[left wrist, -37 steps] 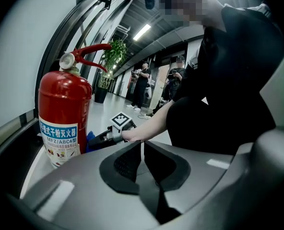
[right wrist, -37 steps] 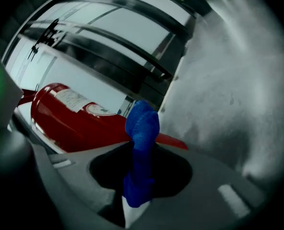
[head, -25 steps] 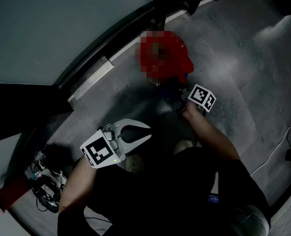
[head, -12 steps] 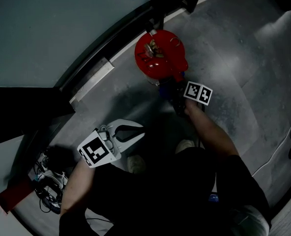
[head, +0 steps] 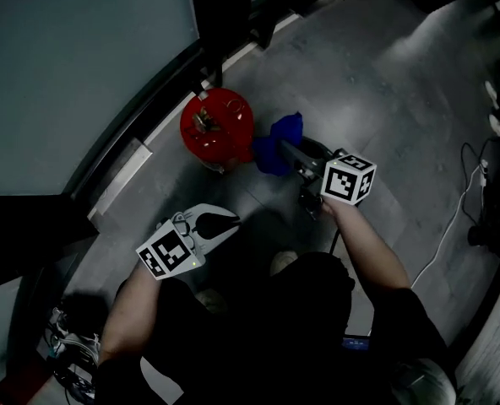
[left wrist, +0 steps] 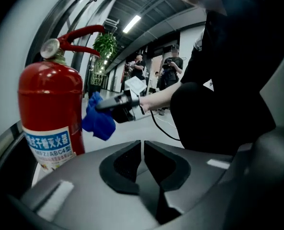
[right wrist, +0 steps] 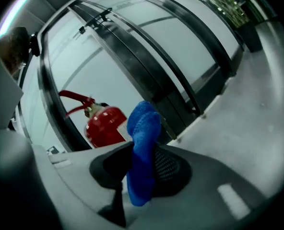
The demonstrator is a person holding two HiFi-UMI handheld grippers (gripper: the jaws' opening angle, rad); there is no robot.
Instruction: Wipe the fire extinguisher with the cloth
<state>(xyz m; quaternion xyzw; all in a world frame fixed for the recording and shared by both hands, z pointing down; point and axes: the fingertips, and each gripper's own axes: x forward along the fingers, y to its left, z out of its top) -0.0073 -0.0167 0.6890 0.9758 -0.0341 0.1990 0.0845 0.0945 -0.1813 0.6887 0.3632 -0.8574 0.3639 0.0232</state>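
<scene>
A red fire extinguisher (head: 214, 128) stands upright on the grey floor beside a glass wall. In the left gripper view its body (left wrist: 50, 110) bears a white label. My right gripper (head: 294, 153) is shut on a blue cloth (head: 278, 144), which hangs just right of the cylinder; I cannot tell whether they touch. The right gripper view shows the cloth (right wrist: 143, 147) pinched between the pads, with the extinguisher (right wrist: 105, 124) behind it. My left gripper (head: 230, 219) hovers low, in front of the extinguisher and apart from it. Its jaws stand together with nothing between them (left wrist: 143, 150).
A dark metal frame and glass wall (head: 106, 74) run behind the extinguisher. A white cable (head: 453, 234) trails across the floor at right. A bundle of cables (head: 64, 353) lies at bottom left. People stand far off (left wrist: 170, 71). My shoe (head: 285, 262) is near the grippers.
The right gripper has drawn back from the extinguisher's near side to its right, so the blue cloth now shows. The head view has shifted. The left gripper stays low and shut.
</scene>
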